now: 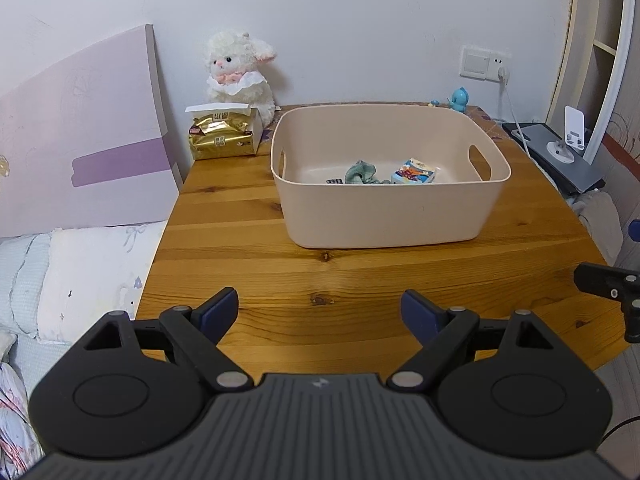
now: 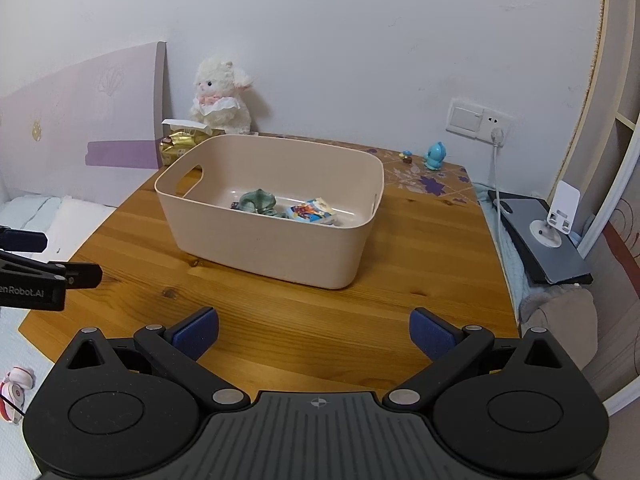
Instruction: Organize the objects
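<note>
- Left gripper (image 1: 319,312): jaws spread wide, nothing held, above bare wooden table (image 1: 248,240).
- Right gripper (image 2: 314,334): likewise wide apart and empty.
- Beige bin (image 1: 384,208) mid-table holds green cloth (image 1: 360,172) and a small printed packet (image 1: 414,172).

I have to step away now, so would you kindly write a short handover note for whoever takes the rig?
Left gripper: open, empty, over the near table edge.
Right gripper: open, empty, beside it.
Beige bin stands mid-table; inside lie a green cloth and a small printed packet.
Done: those two are binned.
Possibly left: gold packet, plush lamb, blue figurine along the wall.
</note>
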